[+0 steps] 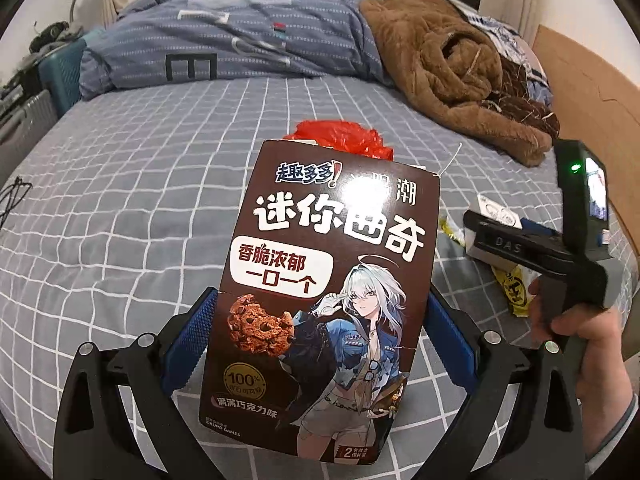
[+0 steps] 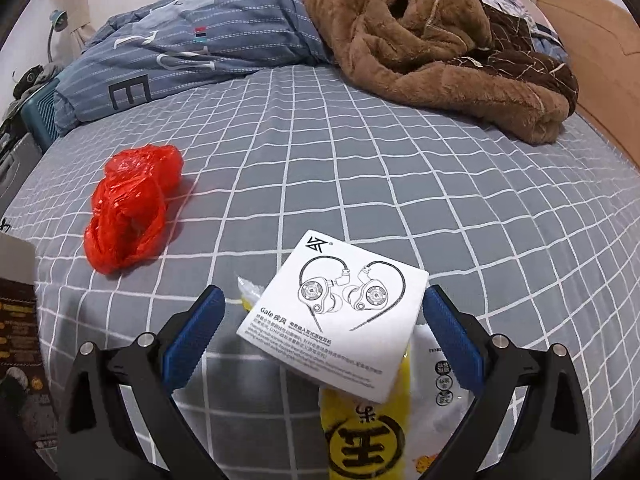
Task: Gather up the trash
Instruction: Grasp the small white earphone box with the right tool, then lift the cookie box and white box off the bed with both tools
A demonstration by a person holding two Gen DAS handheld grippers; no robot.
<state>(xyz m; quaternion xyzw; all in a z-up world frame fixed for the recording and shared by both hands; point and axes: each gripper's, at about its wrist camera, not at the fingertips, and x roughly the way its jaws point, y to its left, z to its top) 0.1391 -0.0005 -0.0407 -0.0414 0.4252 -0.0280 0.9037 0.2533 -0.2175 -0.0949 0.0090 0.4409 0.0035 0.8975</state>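
Note:
My left gripper [image 1: 320,312] is shut on a brown cookie box [image 1: 320,300] with an anime figure, holding it above the bed. A crumpled red plastic bag [image 2: 130,208] lies on the sheet; its top shows behind the box [image 1: 344,136]. My right gripper [image 2: 320,316] is open around a white earphone box [image 2: 336,312] that rests on a yellow and white snack wrapper [image 2: 368,440]; whether the pads touch it I cannot tell. The right gripper body [image 1: 560,248] shows at right in the left wrist view, held by a hand.
The bed has a grey grid sheet [image 2: 360,184]. A blue quilt [image 2: 192,48] and a brown fleece blanket [image 2: 440,48] are piled at the back. A wooden board [image 2: 600,52] runs along the right. Blue crates and clutter [image 1: 48,76] stand left of the bed.

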